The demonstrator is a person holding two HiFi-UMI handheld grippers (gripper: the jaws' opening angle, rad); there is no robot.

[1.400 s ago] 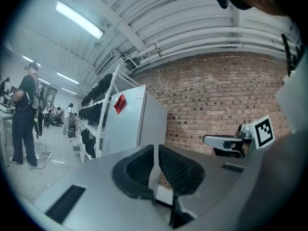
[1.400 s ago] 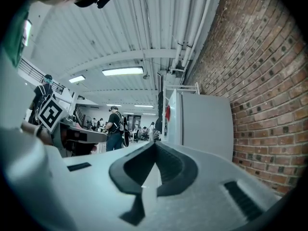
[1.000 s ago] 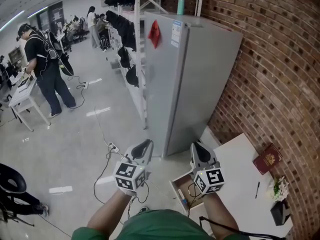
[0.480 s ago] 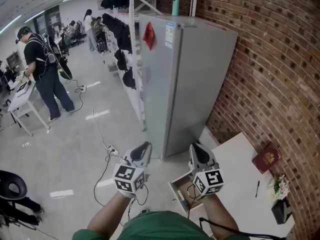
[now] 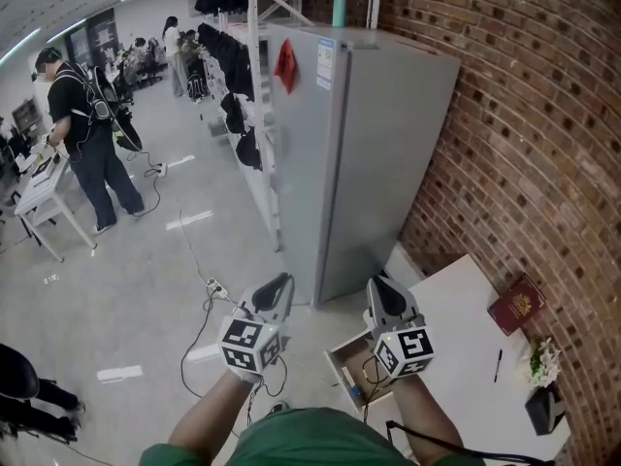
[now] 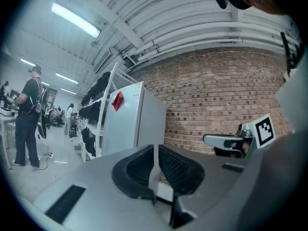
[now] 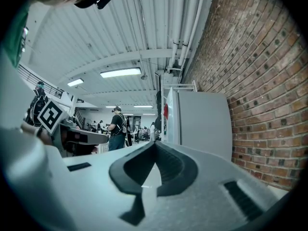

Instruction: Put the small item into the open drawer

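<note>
1. The drawer [image 5: 346, 361] stands open at the near left edge of the white table [image 5: 456, 333], below the right gripper; cables lie in it
2. Which small item is meant cannot be told; a pen [image 5: 497, 365] lies on the table, right of the drawer and well apart from both grippers
3. The right gripper [image 5: 380, 289] is held level above the drawer, jaws closed and empty
4. The left gripper [image 5: 278, 284] is level to its left, over the floor, jaws a thin slit apart with nothing between
5. A red booklet [image 5: 517, 306] lies at the table's far right, by the brick wall
6. A grey cabinet [image 5: 378, 144] stands beyond the grippers
7. A person [image 5: 82, 124] stands far left
</note>
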